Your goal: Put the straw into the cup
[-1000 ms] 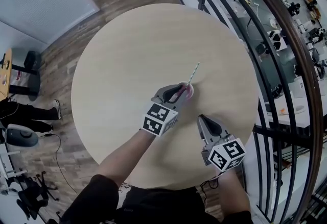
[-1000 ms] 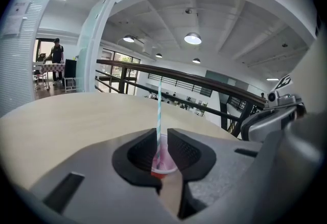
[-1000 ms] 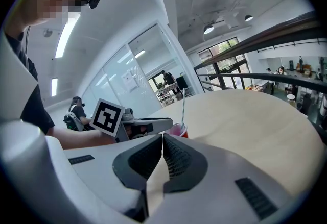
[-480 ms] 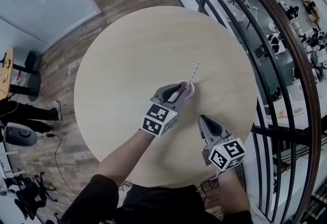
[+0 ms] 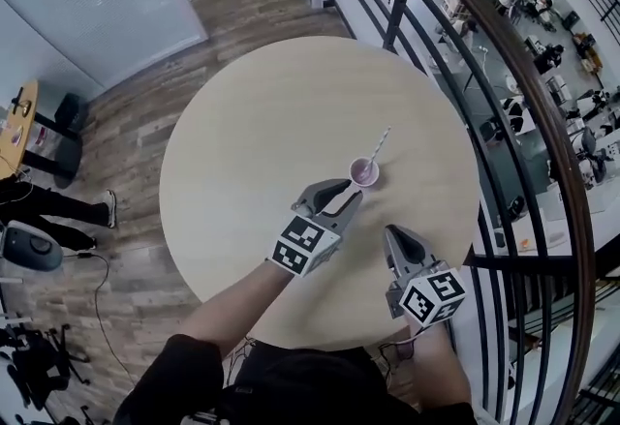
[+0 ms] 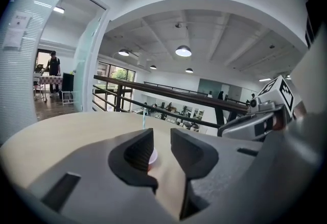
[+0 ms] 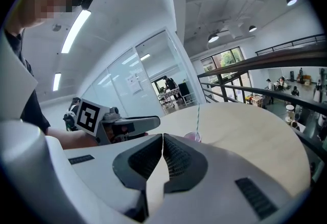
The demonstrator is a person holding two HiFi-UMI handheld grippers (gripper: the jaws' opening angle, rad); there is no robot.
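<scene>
- A thin, pale striped straw (image 5: 380, 144) is seen leaning in the small pink cup (image 5: 364, 171), which is set on the bench (image 5: 252, 123).
- The left hand-held gripper (image 5: 346, 191) is being opened with nothing between its jaws; the right hand-held gripper (image 5: 391, 233) is pressed together, empty.

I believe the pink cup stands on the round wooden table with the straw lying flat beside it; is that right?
Not quite. The straw is not lying beside the cup; it stands in it, leaning out over the rim, as the head view shows. The pink cup does stand on the round wooden table.
</scene>
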